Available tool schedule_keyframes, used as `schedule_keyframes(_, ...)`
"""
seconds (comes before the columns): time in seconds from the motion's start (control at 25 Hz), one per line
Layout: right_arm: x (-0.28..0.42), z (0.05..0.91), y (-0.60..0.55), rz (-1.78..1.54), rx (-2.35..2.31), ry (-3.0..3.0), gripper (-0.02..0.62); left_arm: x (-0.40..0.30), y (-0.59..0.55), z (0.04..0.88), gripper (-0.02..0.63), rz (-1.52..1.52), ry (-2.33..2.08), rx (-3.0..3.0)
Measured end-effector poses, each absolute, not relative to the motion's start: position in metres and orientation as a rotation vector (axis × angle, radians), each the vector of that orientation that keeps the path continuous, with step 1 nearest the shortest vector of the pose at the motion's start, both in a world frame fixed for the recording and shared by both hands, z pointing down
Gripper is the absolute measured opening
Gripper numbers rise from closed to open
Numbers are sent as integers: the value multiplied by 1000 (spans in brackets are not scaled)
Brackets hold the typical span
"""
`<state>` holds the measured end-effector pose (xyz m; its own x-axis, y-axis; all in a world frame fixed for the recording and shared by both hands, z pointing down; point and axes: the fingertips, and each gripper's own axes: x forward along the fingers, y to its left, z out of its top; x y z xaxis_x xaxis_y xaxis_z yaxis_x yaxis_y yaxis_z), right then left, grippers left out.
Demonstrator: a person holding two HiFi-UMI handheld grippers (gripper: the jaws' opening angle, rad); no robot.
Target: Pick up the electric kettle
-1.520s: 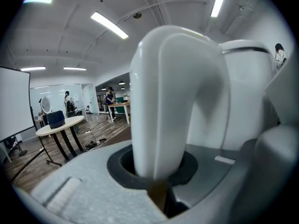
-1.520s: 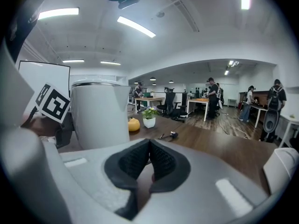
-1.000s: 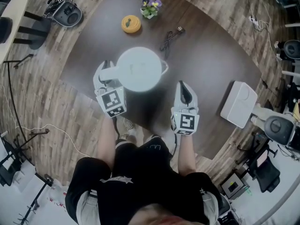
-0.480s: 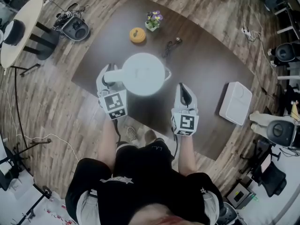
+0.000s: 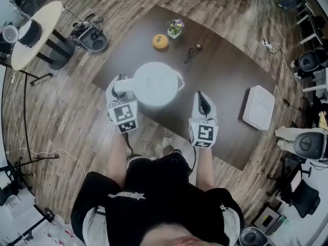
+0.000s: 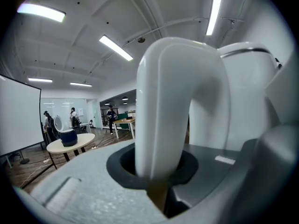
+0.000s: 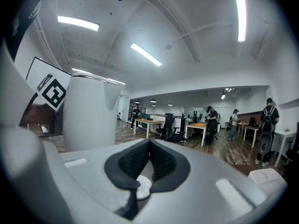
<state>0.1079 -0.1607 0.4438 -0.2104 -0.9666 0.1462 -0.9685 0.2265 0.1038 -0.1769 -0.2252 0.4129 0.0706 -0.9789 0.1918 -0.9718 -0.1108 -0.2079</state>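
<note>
**Head view.** On the dark worktop [image 5: 225,76], well behind the kettle: a yellow round thing [image 5: 160,41], a small flower pot [image 5: 176,27] and a black cable [image 5: 192,54], all far from both claws. At the right edge of the worktop, a flat white box [image 5: 258,115]. To the left, on the wooden floor [image 5: 66,117], a second, round worktop [image 5: 38,47] with a dark pot [image 5: 29,32] on it. Left claw [image 5: 119,86] closed on the handle [image 5: 124,84] of the white electric kettle [image 5: 154,83], with the kettle in front of the person, over the near left part of the dark worktop. Right claw [image 5: 201,97] just to the right of the kettle, apart from it.

**Left gripper view.** Mostly filled by the white handle, upright between the jaws, and by the kettle body at the right. Jaws narrow, pressed on the handle from both sides. Behind, at the left: a whiteboard [image 6: 18,115], the round worktop with the dark pot, and some people far back.

**Right gripper view.** Jaws of the right claw [image 7: 149,148] together, the dark pads [image 7: 163,160] meeting at the tips and holding nothing. At the left, the kettle body, near but not touching. Beside it, the marker cube [image 7: 50,91] of the left claw. Far back, desks [image 7: 149,124], chairs and standing people.
</note>
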Motion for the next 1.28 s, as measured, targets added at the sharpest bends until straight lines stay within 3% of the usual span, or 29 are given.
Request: schedule_keyframes(1.28,-22,421,-17,-60,1707,-2458,5,-339,9,410,63,-495,2284,-2088)
